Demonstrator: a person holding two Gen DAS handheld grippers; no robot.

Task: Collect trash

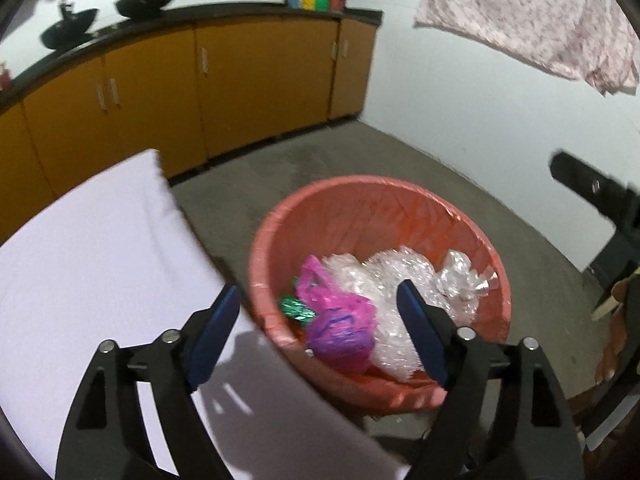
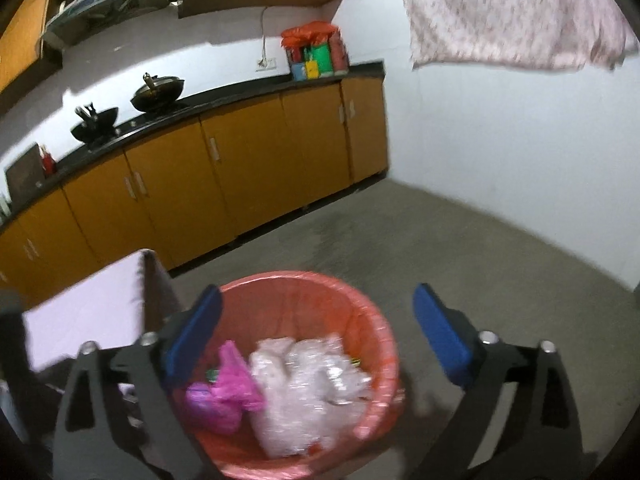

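Note:
A salmon-red bin (image 1: 360, 200) with a liner stands on the floor beside a white table (image 1: 88, 256). Inside lie a pink plastic bag (image 1: 340, 320), crumpled clear plastic (image 1: 384, 276) and a green wrapper (image 1: 296, 309). My left gripper (image 1: 320, 300) is open and empty, hovering above the bin's near rim. My right gripper (image 2: 318, 304) is open and empty above the bin (image 2: 304, 292); the pink bag (image 2: 228, 388) and clear plastic (image 2: 308, 384) show below it. The right gripper's body shows at the right edge of the left wrist view (image 1: 592, 188).
Orange kitchen cabinets (image 2: 248, 168) with a black countertop (image 2: 240, 94) line the far wall, carrying two black woks (image 2: 158, 88) and a colourful box (image 2: 316, 52). A patterned cloth (image 2: 508, 12) hangs at the upper right. Grey floor (image 2: 460, 248) surrounds the bin.

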